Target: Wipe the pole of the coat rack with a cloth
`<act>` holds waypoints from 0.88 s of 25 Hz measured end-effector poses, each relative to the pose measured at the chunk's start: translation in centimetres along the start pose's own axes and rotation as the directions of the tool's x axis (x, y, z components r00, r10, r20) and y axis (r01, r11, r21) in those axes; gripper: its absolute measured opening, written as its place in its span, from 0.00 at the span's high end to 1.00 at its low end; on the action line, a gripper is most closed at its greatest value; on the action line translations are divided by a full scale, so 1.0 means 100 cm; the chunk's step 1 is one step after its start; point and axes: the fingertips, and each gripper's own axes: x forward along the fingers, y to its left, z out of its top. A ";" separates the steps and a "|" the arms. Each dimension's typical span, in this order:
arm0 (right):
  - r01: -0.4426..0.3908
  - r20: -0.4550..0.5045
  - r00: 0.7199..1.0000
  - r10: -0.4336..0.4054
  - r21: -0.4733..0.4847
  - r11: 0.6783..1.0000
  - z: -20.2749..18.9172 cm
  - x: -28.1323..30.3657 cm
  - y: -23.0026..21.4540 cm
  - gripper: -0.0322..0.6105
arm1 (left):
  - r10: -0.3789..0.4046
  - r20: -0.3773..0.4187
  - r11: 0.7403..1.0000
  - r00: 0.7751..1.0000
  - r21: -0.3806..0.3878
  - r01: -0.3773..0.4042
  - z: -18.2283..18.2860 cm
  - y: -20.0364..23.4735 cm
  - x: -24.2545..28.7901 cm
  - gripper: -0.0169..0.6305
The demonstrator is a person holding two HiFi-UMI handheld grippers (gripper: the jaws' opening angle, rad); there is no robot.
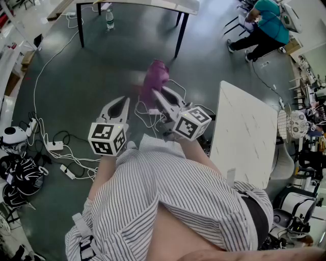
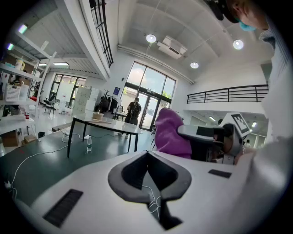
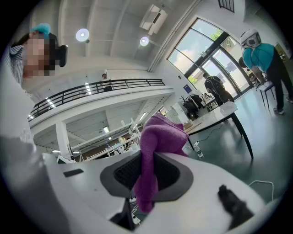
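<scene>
Purple cloth pinched in my right gripper, bunched above the tips & hanging thru them. Left gripper at its 9 o'clock, jaws pressed together, nothing btwn. Green floor below; black-legged table at 12 o'clock, white table at 3.

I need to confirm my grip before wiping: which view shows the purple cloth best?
The right gripper view: the purple cloth fills the centre, pinched between the right gripper's jaws and bunched above them. The head view shows it small and blurred past those jaws; the left gripper view shows its bunched top from the side.
</scene>
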 end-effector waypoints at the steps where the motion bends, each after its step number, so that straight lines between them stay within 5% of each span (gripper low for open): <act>1: 0.000 -0.009 1.000 0.000 -0.001 1.000 0.000 0.001 0.000 0.83 | -0.003 0.004 1.000 1.000 0.011 0.003 0.002 -0.002 0.002 0.96; 7: -0.004 -0.048 0.999 0.003 -0.006 1.000 0.001 0.006 -0.007 0.83 | -0.001 0.016 0.999 1.000 0.050 0.000 0.009 -0.010 0.013 0.96; 15: 0.012 -0.091 0.996 -0.013 -0.011 1.000 -0.007 0.014 -0.018 0.83 | -0.007 0.025 0.994 1.000 -0.104 0.009 0.006 -0.005 0.026 0.96; 22: -0.048 -0.149 0.988 0.036 -0.081 0.996 -0.017 0.021 -0.020 0.83 | 0.001 0.023 0.989 1.000 -0.146 0.003 0.006 -0.006 0.032 0.96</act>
